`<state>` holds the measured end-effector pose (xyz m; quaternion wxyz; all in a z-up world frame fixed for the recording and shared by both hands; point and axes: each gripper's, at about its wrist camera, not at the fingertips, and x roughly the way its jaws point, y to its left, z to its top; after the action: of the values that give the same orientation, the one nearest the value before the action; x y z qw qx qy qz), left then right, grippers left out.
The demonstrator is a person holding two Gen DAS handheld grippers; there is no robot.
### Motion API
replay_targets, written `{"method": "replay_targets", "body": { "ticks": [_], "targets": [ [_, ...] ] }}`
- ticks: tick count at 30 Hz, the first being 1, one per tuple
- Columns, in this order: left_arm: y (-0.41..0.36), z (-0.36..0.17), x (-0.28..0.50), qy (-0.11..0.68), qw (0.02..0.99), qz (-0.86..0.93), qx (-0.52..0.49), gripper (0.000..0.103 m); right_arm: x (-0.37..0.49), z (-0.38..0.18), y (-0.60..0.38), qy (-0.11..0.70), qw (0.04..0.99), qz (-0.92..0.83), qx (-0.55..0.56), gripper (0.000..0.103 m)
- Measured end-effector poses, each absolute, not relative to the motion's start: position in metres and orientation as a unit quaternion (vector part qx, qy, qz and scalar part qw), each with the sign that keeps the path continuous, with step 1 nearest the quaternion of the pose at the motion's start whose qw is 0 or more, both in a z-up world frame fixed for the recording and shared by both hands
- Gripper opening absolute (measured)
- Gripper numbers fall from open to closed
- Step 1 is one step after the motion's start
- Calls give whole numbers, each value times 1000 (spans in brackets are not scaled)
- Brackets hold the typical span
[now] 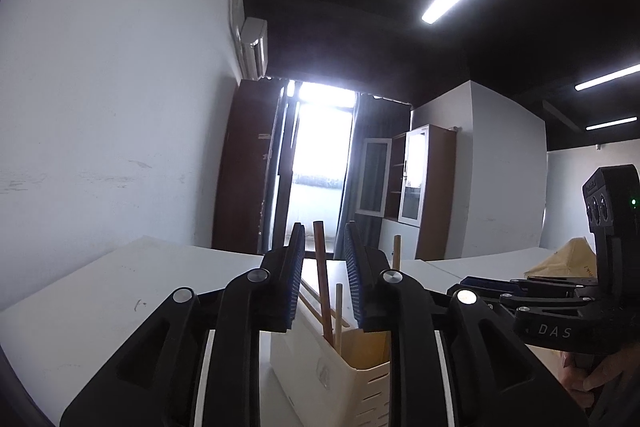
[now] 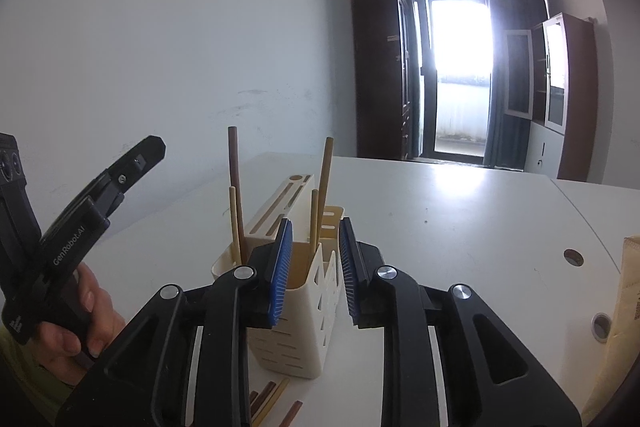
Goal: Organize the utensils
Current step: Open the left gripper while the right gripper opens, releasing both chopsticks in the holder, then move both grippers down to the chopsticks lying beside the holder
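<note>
From the left wrist, our left tongs [image 1: 322, 275] stand a little apart with nothing in them. Past them we see the cream utensil holder [image 1: 340, 367] on the white bench [image 1: 100, 299], with a dark brown chopstick [image 1: 322, 279] and pale ones standing inside. Our right tongs [image 1: 492, 285] lie off to the side; from here we cannot tell if they are apart.

From the right wrist, our right tongs [image 2: 314, 267] are also a little apart and hold nothing. The holder sits just past them with four chopsticks up in it. More loose chopsticks [image 2: 268, 397] lie on the bench below.

We think we have just dropped sticks in. Next we need to reach down, pinch a loose chopstick, and lift it into the holder.
</note>
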<state>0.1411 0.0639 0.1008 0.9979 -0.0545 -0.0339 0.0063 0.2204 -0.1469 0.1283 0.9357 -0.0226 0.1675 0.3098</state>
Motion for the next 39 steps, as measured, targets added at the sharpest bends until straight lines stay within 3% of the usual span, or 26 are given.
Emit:
{"method": "replay_targets", "body": {
  "ticks": [5, 7, 20, 30, 39],
  "targets": [
    [66, 102, 129, -8, 999, 9, -52, 31, 209, 120, -145, 175, 935, 305, -36, 30],
    [64, 100, 127, 8, 999, 1, -41, 42, 202, 114, -145, 183, 936, 300, -37, 30],
    [64, 77, 104, 96, 994, 16, -50, 45, 173, 79, -160, 226, 931, 286, -26, 49],
    [62, 52, 97, 162, 985, 16, -59, 49, 172, 42, -155, 280, 918, 278, -48, 56],
    [62, 35, 100, 211, 976, 34, -51, 50, 178, 15, -150, 316, 907, 273, -60, 57]
  ]
}}
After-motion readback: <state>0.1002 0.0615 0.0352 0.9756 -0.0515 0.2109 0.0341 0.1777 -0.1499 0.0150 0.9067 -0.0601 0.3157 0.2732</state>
